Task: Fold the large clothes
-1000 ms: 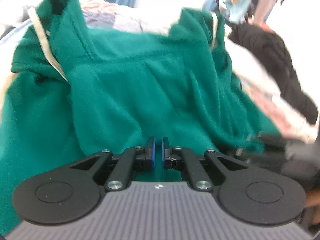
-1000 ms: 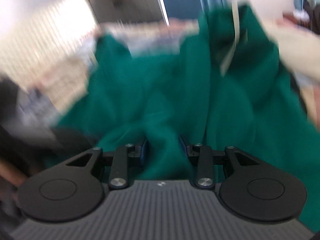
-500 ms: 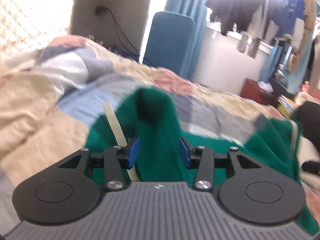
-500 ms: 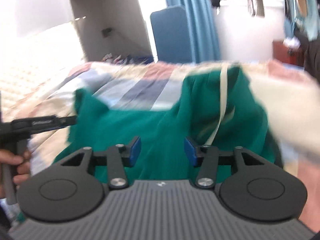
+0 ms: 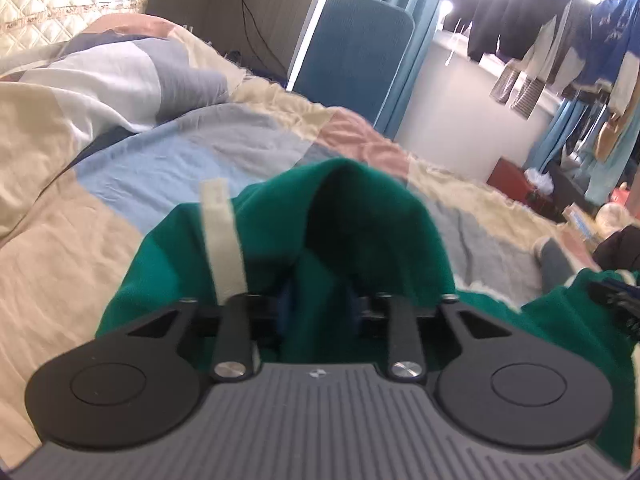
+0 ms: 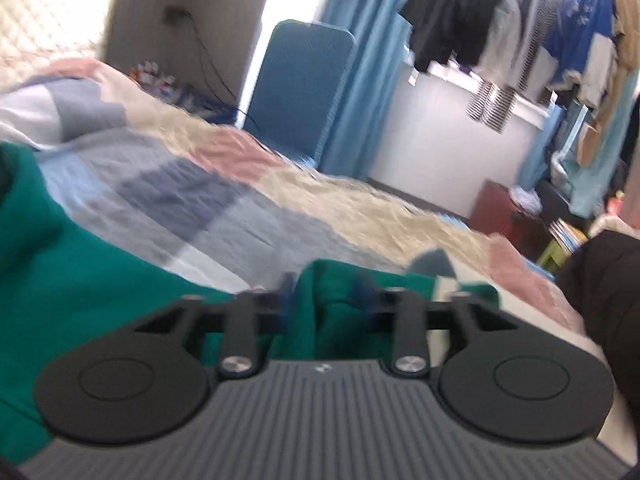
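Both the left gripper (image 5: 318, 308) and right gripper (image 6: 324, 300) pinch bunched folds of the green garment (image 5: 360, 216) over the quilt (image 5: 248, 136); keeping both corners level should lay it flat.

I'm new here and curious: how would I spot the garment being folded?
Start at the patchwork quilt covering the bed. On it lies a green fleece garment, bunched between the fingers of the left claw. Its deep green colour and cream strap distinguish it from the black clothing nearby.
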A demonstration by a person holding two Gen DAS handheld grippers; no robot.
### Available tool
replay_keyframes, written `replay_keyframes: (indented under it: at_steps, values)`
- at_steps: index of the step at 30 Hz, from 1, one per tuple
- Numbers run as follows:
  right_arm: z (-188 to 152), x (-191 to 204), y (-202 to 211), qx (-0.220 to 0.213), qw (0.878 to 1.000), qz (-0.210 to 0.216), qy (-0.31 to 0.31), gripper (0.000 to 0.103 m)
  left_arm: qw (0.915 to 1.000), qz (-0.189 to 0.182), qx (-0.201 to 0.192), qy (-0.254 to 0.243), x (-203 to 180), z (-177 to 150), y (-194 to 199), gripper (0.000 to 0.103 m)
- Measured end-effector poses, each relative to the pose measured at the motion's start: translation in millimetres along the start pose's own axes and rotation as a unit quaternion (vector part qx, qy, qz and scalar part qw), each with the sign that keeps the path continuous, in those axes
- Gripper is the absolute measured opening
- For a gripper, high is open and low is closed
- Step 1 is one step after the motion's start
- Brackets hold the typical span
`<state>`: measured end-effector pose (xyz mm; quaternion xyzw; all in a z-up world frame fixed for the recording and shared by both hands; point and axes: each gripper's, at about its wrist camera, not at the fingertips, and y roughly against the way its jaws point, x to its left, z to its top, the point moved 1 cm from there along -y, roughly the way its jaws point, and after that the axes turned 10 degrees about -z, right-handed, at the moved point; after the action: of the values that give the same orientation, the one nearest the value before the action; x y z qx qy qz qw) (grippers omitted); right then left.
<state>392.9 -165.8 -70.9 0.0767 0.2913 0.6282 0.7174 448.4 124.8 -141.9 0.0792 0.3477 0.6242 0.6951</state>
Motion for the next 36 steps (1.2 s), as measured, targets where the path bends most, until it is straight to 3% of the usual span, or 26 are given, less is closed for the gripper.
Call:
replay_keyframes:
  at_steps: [3,10,16,24,31,32,34,36]
  values:
    - [-2,-14,3,-0.004,1.0,-0.003,-0.029,0.013,0.9999,0.008,-0.006,-0.008,1,-4,5,0.006]
    - [-17,-71,57,-0.038,0.994,-0.012,-0.104,0.011,0.9976,0.001,-0.026,0.064,28,-2,49,0.003]
    - [-63,-105,69,0.001,0.986,-0.012,-0.165,0.011,0.9891,-0.005,-0.019,0.146,60,-11,79,0.003]
    - [-131,-105,17,0.115,0.963,0.021,-0.243,0.011,0.9889,0.04,0.011,0.143,66,-33,59,0.003]
    - [-133,-100,22,0.091,0.965,0.035,-0.244,0.014,0.9917,0.032,0.002,0.124,64,-34,63,0.004]
    - [-129,-103,25,0.088,0.963,0.038,-0.251,0.014,0.9922,0.032,0.002,0.12,61,-32,68,0.006]
    - [-125,-109,34,0.087,0.958,0.041,-0.271,0.015,0.9929,0.024,0.006,0.117,55,-28,79,0.019]
    - [-121,-113,44,0.085,0.953,0.045,-0.288,0.024,0.9928,0.012,-0.002,0.119,49,-27,95,0.045]
